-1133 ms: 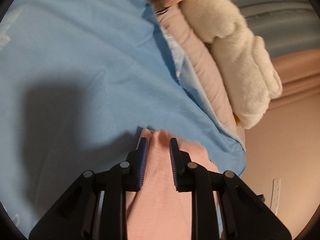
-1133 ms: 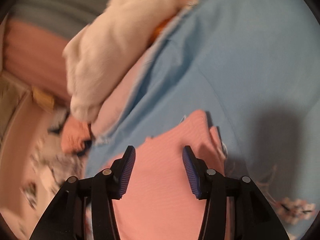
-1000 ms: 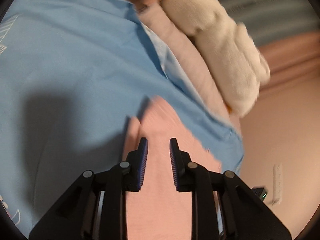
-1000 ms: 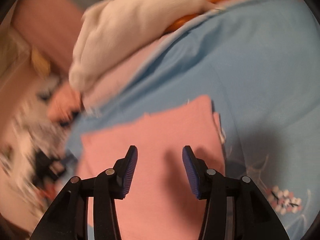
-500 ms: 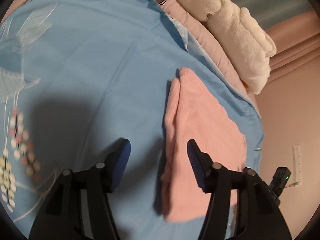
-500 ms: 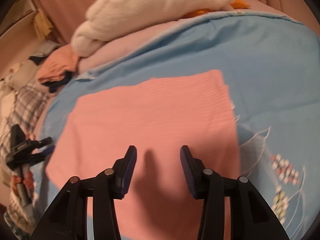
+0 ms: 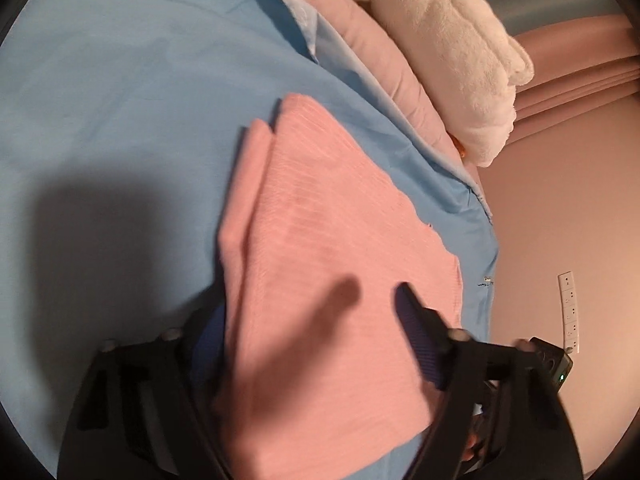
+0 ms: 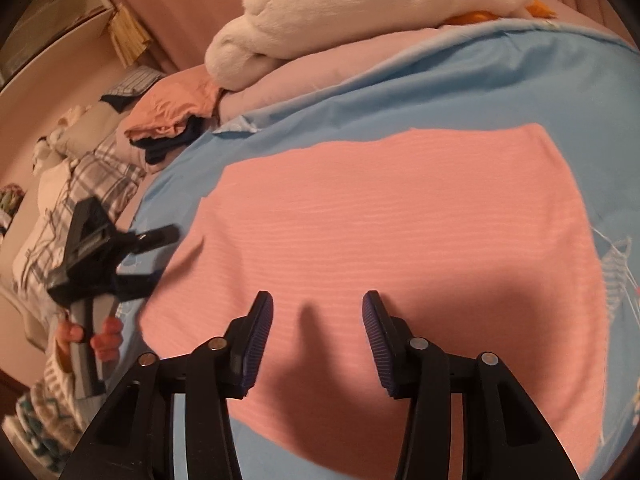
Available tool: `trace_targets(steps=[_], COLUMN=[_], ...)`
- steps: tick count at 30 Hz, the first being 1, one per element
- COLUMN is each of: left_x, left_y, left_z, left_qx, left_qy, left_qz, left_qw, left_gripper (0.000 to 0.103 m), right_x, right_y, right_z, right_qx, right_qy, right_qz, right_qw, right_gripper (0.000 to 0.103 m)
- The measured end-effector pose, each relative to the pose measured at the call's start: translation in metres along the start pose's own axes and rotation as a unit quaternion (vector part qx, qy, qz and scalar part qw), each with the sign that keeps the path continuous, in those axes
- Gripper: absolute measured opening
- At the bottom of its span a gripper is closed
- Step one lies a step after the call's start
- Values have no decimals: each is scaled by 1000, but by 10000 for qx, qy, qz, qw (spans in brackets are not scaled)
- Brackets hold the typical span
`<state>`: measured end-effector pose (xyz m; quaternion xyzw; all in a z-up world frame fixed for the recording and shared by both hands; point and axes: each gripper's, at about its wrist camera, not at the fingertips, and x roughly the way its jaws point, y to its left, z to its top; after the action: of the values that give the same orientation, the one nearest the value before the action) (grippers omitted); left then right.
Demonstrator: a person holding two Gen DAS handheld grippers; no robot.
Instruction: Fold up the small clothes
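Note:
A pink ribbed garment (image 8: 400, 232) lies flat on the light blue bedsheet (image 8: 500, 76); in the left wrist view it (image 7: 328, 248) shows a folded double edge along its left side. My left gripper (image 7: 312, 320) is open, its jaws wide apart, one finger under the garment's near left edge and the other (image 7: 420, 332) above the cloth. In the right wrist view the left gripper (image 8: 104, 248) sits at the garment's left edge. My right gripper (image 8: 316, 320) is open and empty, just above the garment's near edge.
A white plush toy (image 8: 360, 12) lies on a pink pillow (image 7: 384, 64) at the bed's far side. A pile of folded clothes (image 8: 168, 120) and a plaid blanket (image 8: 80, 184) are at the left. A wall with a socket strip (image 7: 570, 308) is beyond the bed's edge.
The left gripper moved in toward the garment's left edge and now straddles it with one finger beneath. The right gripper shifted closer over the garment and stayed open.

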<state>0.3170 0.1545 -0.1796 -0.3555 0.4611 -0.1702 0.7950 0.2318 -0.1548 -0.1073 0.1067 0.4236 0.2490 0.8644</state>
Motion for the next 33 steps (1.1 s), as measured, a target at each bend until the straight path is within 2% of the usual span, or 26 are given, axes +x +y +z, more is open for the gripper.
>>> trace_targets(steps=[1, 3, 5, 6, 7, 8, 10, 11, 15, 18, 21, 23, 24, 25, 26, 27, 28, 29, 30, 31, 33], left_x=[5, 9, 10, 8, 6, 4, -2, -4, -14, -12, -4, 8, 17, 25, 37, 46, 56, 71, 82, 96, 112], left_y=[-3, -6, -5, -4, -6, -11, -27, -37, -83, -113, -141, -163, -173, -182, -191, -196, -199, -200, -200, -197, -191], left_z=[2, 3, 3, 2, 1, 0, -1, -2, -7, -13, -21, -28, -32, -36, -42, -46, -50, -55, -58, -62, -68], left_qx=[38, 107, 33, 1, 35, 120, 281, 385, 967, 1292, 1560, 1736, 1833, 1915, 2035, 2111, 2158, 2142, 2091, 1975, 1822], left_qy=[39, 58, 147, 135, 108, 78, 11, -34, -160, -144, -68, 8, 72, 128, 210, 281, 370, 527, 691, 943, 1235], left_qz=[84, 248, 222, 216, 279, 384, 499, 484, 559, 651, 673, 670, 675, 684, 704, 720, 745, 749, 697, 618, 483], left_qw=[9999, 9996, 9996, 9997, 9995, 9992, 9984, 9981, 9936, 9894, 9854, 9825, 9807, 9790, 9763, 9744, 9729, 9725, 9730, 9738, 9743], left_gripper=[59, 38, 23, 23, 22, 22, 21, 21, 21, 20, 20, 20, 20, 20, 20, 20, 20, 21, 21, 21, 25], right_x=[3, 7, 14, 18, 21, 29, 41, 53, 56, 41, 15, -3, -8, -14, -19, -21, -21, -20, -18, -15, -12], right_y=[3, 5, 8, 8, 8, 10, 8, 9, 11, -2, -29, -56, -67, -81, -94, -103, -114, -119, -127, -132, -139], right_z=[3, 8, 14, 17, 19, 21, 21, 20, 21, 21, 12, 5, 2, -2, -6, -9, -13, -15, -19, -22, -28], right_qx=[-63, -114, -113, -80, -57, -51, -33, -52, -188, 159, 808, 1480, 1755, 2130, 2471, 2708, 3019, 3187, 3435, 3606, 3859], right_qy=[-13, -48, -70, -88, -99, -76, 74, 241, 304, 276, -31, -263, -373, -548, -732, -850, -964, -1000, -1038, -1055, -1084], right_qz=[-16, -41, -14, 18, 11, -49, -248, -366, -383, 11, 518, 1028, 1267, 1583, 1881, 2112, 2449, 2617, 2840, 2998, 3202], right_qw=[10000, 9999, 9999, 9999, 9999, 9999, 9997, 9990, 9986, 9995, 9954, 9833, 9756, 9626, 9477, 9353, 9163, 9055, 8891, 8769, 8584], right_gripper=[47, 47, 47, 47, 37, 33, 15, 11, 9, 9, 10, 18, 28, 39, 43, 47, 48, 49, 53, 57, 58])
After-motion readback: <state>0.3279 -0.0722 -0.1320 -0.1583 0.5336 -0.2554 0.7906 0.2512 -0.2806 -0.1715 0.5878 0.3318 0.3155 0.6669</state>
